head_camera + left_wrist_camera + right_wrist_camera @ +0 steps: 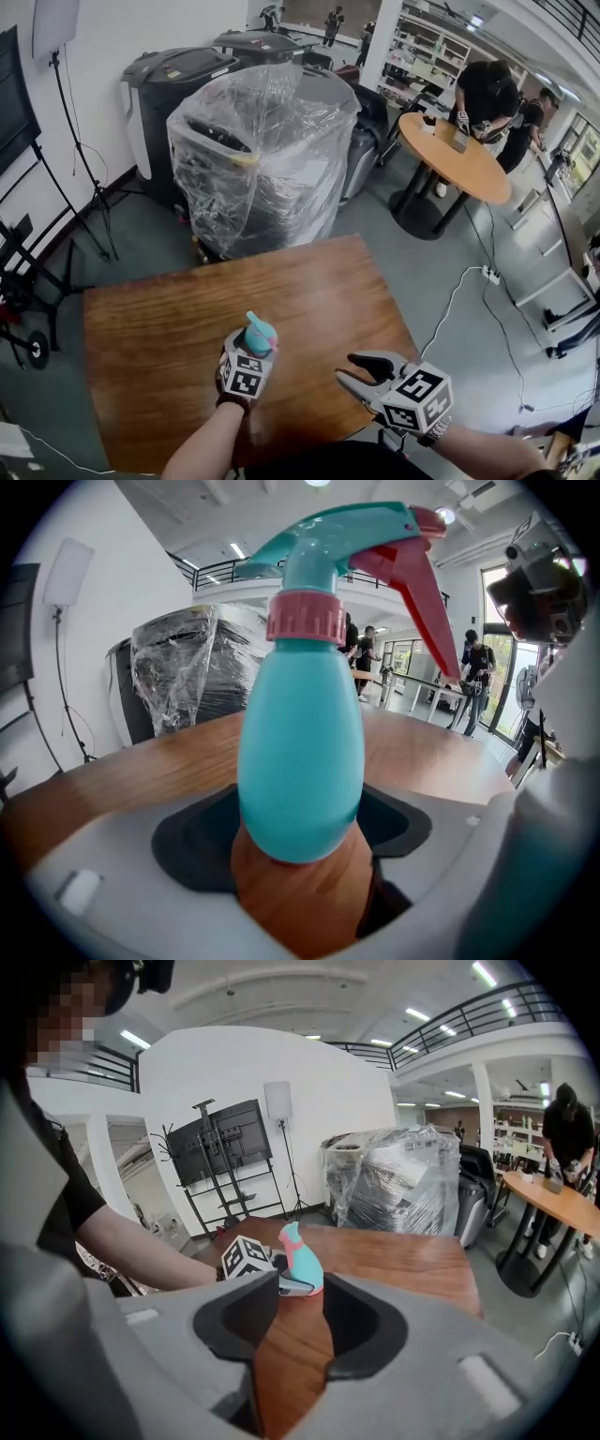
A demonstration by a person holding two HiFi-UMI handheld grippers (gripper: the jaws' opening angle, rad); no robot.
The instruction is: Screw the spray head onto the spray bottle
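The left tool (255, 353) clasps the bottle (260, 335) low on its body, upright, with the head (323, 541) already sitting on the neck. The right tool (345, 367), jaws apart and empty, hangs just to its right — the one free to twist. Under both lies the wooden table (159, 337); beyond stand a plastic-wrapped machine (267, 150) and a round table (469, 164).

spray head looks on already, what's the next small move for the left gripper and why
Probably back the left gripper off the spray bottle: the spray head already sits on it, the bottle stands upright on the table, and the right gripper is empty, jaws apart, off to the side.
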